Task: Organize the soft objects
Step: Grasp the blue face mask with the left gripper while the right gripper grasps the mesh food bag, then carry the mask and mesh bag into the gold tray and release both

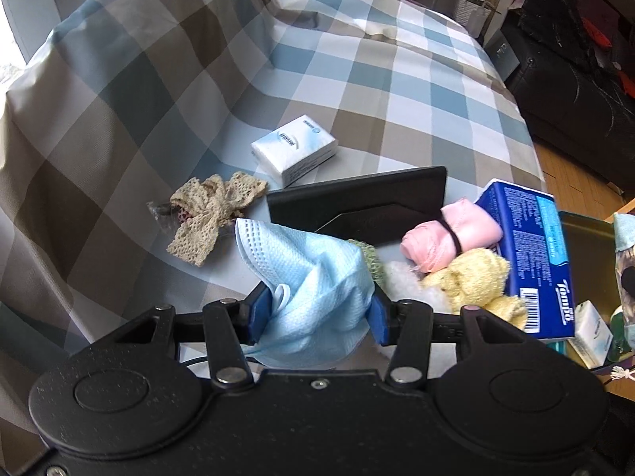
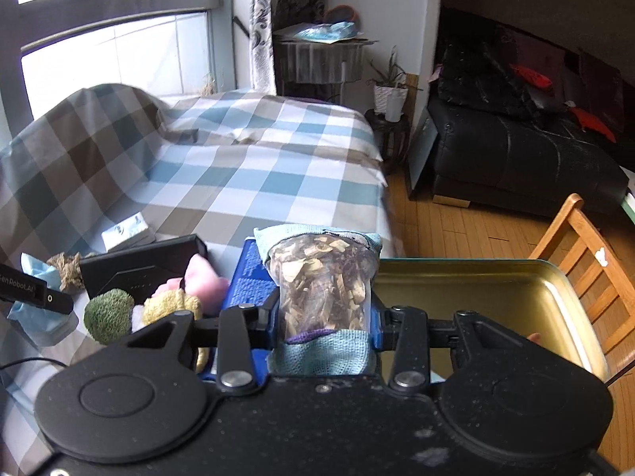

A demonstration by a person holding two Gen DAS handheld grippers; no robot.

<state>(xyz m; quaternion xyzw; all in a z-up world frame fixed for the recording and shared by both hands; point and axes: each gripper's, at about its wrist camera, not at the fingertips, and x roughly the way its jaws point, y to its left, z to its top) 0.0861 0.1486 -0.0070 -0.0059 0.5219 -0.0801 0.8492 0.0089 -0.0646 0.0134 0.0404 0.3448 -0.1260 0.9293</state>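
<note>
My left gripper (image 1: 317, 313) is shut on a light blue face mask (image 1: 313, 273), held just above the checked bed cover. My right gripper (image 2: 323, 317) is shut on a sachet of dried herbs with blue cloth ends (image 2: 321, 281), held at the left rim of a gold metal tin (image 2: 555, 297). On the bed lie a beige lace bow (image 1: 214, 214), a pink rolled cloth with a black band (image 1: 448, 238), a yellow towel toy (image 1: 472, 277), a green knit ball (image 2: 109, 311) and white fluff (image 1: 408, 281).
A white tissue pack (image 1: 295, 146) and a black flat case (image 1: 357, 206) lie on the bed. A blue Tempo tissue pack (image 1: 528, 254) stands by the tin (image 1: 583, 261). A wooden chair (image 2: 583, 254), a black sofa (image 2: 516, 158) and the wooden floor are to the right.
</note>
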